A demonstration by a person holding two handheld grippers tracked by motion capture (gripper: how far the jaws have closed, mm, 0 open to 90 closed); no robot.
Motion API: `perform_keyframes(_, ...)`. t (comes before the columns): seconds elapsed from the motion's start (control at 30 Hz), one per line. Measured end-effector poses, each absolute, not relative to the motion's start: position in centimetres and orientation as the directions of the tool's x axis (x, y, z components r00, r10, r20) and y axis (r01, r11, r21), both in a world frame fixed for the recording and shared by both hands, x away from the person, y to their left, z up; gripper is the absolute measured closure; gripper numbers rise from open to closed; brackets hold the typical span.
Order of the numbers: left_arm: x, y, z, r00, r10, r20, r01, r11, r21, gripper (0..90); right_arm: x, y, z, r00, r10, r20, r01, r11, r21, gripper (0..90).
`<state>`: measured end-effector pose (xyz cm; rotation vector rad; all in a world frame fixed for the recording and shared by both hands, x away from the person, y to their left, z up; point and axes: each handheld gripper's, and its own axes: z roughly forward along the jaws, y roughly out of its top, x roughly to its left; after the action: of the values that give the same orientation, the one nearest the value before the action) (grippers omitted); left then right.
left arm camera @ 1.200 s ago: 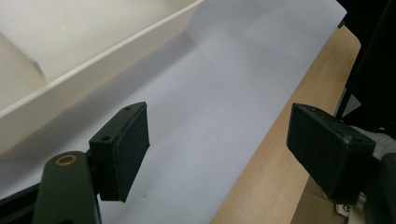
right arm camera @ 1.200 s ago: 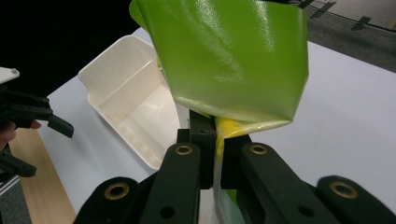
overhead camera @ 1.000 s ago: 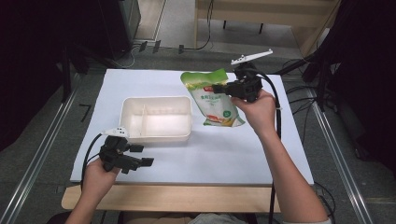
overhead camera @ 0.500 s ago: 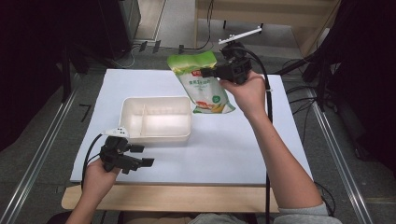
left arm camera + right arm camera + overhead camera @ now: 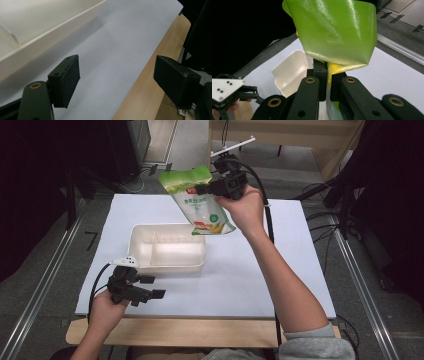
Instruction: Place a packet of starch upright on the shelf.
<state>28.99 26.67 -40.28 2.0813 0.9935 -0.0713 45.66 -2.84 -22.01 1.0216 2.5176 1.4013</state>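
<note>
High view: right gripper (image 5: 206,186) raised over far edge of white table (image 5: 260,270), pinching green pouch (image 5: 197,202) by its side edge. Pouch hangs tilted just left of and below that gripper, lower corner above far right rim of white divided tray (image 5: 167,249); touching rim or not, cannot tell. Left gripper (image 5: 152,287) at near left of table, spread with nothing between, just short of tray's near wall.

Left gripper view: left gripper (image 5: 116,77) spread wide, bare white table (image 5: 105,50) between pads, wooden table edge (image 5: 147,85) under right pad. Tray wall (image 5: 47,35) ahead and to upper left, apart from pads.

Right gripper view: right gripper (image 5: 327,72) pressed together on thin pouch edge, glossy green pouch (image 5: 332,30) bulging right above the tips. Tray (image 5: 290,71) down beyond and left of tips. Left gripper (image 5: 234,93) farther off at lower left.
</note>
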Motion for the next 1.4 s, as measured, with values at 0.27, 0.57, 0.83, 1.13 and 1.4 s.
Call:
perform_keyframes(0.27,29.0,26.8,-40.2,0.689,0.621,-0.373,0.671,-0.355,0.651,22.1,46.4,1.7,-22.9,-0.79,0.563,0.243,0.512,0.387,0.767,89.0)
perform_keyframes(0.57,29.0,26.9,-40.2,0.686,0.621,-0.379,0.674,-0.348,0.651,22.2,46.9,6.4,-25.6,-0.796,0.54,0.271,0.531,0.41,0.742,88.9)
perform_keyframes(0.83,29.0,26.8,-40.2,0.691,0.613,-0.383,0.672,-0.351,0.652,22.2,47.2,8.3,-31.1,-0.799,0.527,0.29,0.547,0.435,0.715,88.3)
perform_keyframes(1.13,29.0,26.5,-40.3,0.695,0.615,-0.373,0.672,-0.371,0.641,22.2,48.6,4.4,-35.6,-0.748,0.578,0.326,0.604,0.388,0.696,81.7)
perform_keyframes(1.4,29.1,26.4,-40.3,0.695,0.615,-0.374,0.673,-0.372,0.639,22.1,49.2,1.9,-36.3,-0.724,0.608,0.325,0.632,0.397,0.666,63.1)
